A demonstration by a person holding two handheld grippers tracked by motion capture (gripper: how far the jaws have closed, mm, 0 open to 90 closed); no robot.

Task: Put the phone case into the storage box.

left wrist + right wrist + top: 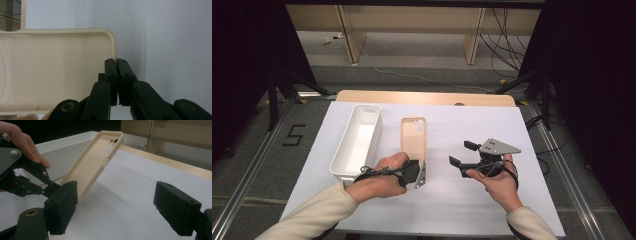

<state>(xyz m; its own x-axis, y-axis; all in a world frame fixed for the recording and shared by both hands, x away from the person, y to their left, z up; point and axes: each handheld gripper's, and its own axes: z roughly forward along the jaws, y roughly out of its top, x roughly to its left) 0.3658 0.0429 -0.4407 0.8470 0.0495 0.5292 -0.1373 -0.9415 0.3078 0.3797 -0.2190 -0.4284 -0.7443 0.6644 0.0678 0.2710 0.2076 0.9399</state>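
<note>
A cream phone case [413,136] lies lengthwise at the middle of the white sheet, its inner side facing up. My left gripper [419,166] is shut on the rim at its near end. In the left gripper view the two jaws of the left gripper [116,61] pinch the case [55,75] by its side wall near a corner. The right gripper view shows the case [95,162] tilted, its far end raised off the sheet. My right gripper [463,153] hovers to the right of the case, open, and nothing sits between the pads of this gripper [117,202].
A long white bin [357,142] stands just left of the case, empty inside. The white sheet [472,200] covers a wooden table whose far edge [427,98] shows. Beyond it are floor, cables and table legs.
</note>
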